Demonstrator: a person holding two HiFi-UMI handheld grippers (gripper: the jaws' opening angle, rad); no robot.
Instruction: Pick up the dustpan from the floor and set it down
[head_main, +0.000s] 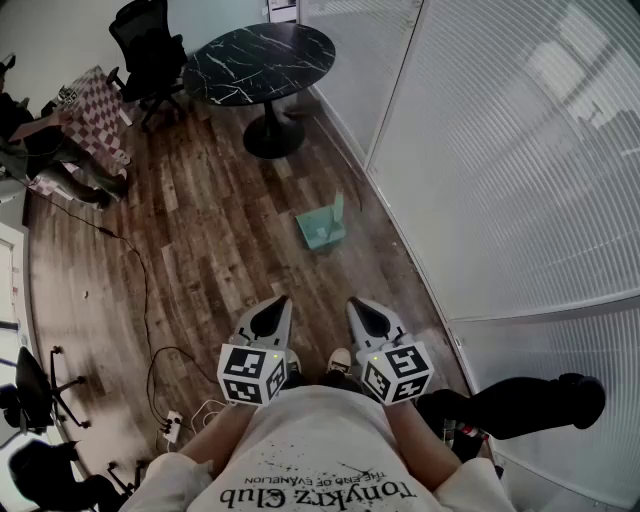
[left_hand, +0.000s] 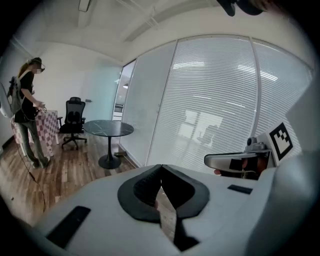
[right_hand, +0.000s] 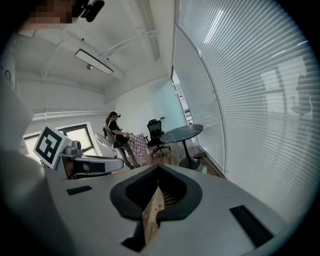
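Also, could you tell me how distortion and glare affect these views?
Head view: mild wide-angle bending, the dustpan sharp, the blinds bright. Left gripper view: strong fisheye, dark corners, reflections on the blinds. Right gripper view: same fisheye, blinds bright.

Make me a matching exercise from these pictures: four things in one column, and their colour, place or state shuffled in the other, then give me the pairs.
Column one
1 dustpan
2 round table
3 office chair
4 right gripper

Column two
A black top with white veins
B jaws shut, nothing between them
C teal, on the floor near the glass wall
D black, beside the checkered cloth

Pairs: 1-C, 2-A, 3-D, 4-B
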